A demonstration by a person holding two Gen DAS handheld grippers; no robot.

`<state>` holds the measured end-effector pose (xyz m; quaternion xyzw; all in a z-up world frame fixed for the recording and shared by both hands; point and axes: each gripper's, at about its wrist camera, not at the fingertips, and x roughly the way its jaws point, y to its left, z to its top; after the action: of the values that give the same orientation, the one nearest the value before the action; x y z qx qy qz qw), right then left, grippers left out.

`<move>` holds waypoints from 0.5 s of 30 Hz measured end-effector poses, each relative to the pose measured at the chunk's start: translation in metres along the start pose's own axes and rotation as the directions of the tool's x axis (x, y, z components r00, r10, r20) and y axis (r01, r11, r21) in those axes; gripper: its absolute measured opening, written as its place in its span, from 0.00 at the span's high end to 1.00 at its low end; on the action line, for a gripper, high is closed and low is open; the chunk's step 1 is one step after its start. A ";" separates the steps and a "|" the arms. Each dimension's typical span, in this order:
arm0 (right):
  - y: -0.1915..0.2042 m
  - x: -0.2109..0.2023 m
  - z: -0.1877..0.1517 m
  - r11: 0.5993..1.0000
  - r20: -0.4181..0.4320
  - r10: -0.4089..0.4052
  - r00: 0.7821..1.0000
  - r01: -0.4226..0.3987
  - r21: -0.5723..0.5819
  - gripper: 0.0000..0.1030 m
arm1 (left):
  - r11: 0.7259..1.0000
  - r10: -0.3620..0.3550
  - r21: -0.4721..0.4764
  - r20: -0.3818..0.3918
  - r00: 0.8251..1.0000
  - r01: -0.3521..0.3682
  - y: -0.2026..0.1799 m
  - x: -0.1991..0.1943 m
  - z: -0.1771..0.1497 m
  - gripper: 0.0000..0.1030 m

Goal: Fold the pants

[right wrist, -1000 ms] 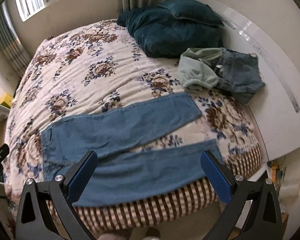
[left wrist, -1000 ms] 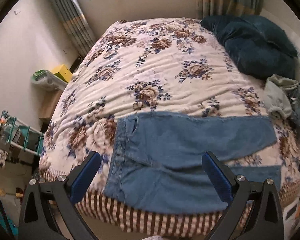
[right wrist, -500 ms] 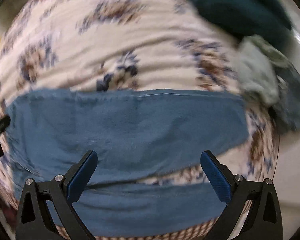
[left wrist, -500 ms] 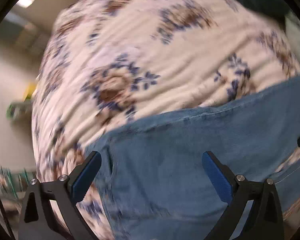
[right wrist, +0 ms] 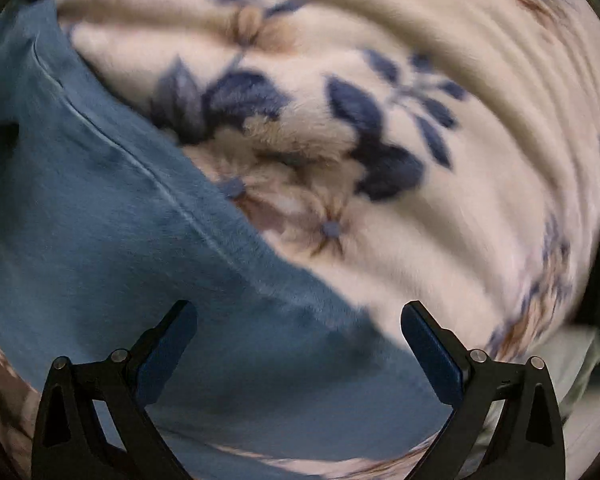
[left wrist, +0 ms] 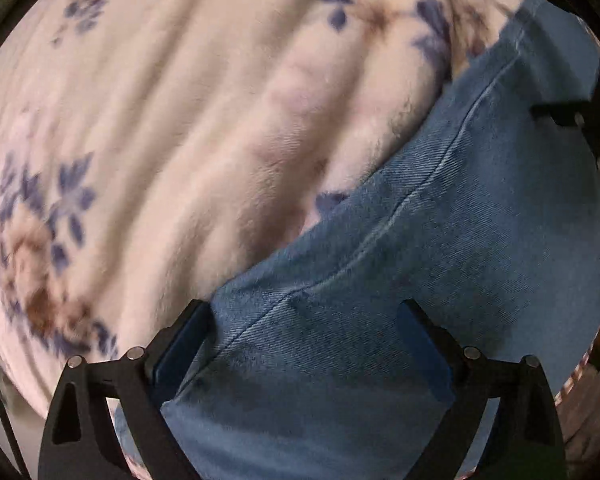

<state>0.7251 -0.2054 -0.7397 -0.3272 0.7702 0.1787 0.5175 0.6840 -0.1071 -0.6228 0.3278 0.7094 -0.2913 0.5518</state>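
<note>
The blue denim pants [left wrist: 440,240] lie flat on the floral bedspread [left wrist: 160,128]. My left gripper [left wrist: 304,320] is open, low over the far edge of the pants near the waistband corner, its jaws straddling the denim. My right gripper [right wrist: 298,316] is open, low over the far edge of the upper leg of the pants [right wrist: 100,216] near its hem end. Neither gripper holds cloth. The other gripper's black frame [left wrist: 580,112] shows at the right edge of the left wrist view.
The cream blanket with blue and brown flowers [right wrist: 380,140] fills the space beyond the pants. A pale green garment [right wrist: 580,364] shows at the lower right of the right wrist view. A striped bed edge [left wrist: 576,376] shows at the lower right of the left wrist view.
Both grippers have moved down and forward from a high view of the whole bed to close over the far edge of the pants. Both stay open.
</note>
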 end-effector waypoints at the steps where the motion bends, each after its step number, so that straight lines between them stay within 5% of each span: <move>1: -0.002 0.007 0.005 0.999 0.003 0.016 1.000 -0.015 -0.032 0.02 | 1.000 -0.010 -0.004 0.002 1.000 0.010 0.002 0.001 0.000 0.10; 2: -0.004 0.010 0.008 0.998 0.003 0.036 0.999 -0.036 -0.044 0.11 | 1.000 -0.025 -0.012 0.015 1.000 0.025 0.003 -0.002 -0.001 0.15; 4: -0.008 0.013 0.011 0.993 0.009 0.106 0.994 -0.105 -0.052 0.34 | 0.999 0.002 -0.042 0.031 1.000 -0.001 0.008 -0.007 -0.004 0.50; 7: -0.012 0.008 0.008 0.991 0.043 0.134 0.990 -0.134 -0.009 0.67 | 0.996 0.028 -0.089 0.052 0.998 -0.023 0.018 -0.023 -0.018 0.82; 9: -0.020 0.003 0.003 0.991 0.060 0.122 0.991 -0.125 0.050 0.90 | 0.991 0.024 -0.131 0.082 0.996 -0.013 0.018 -0.036 -0.030 0.87; 15: -0.037 -0.022 -0.040 0.938 0.184 0.173 0.968 -0.219 0.270 0.93 | 0.955 0.037 -0.296 0.146 0.989 0.008 0.016 -0.083 -0.069 0.93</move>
<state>0.7294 -0.2498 -0.7011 -0.1545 0.7735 0.1406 0.5984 0.6704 -0.0559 -0.5278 0.2239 0.6991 -0.2016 0.6485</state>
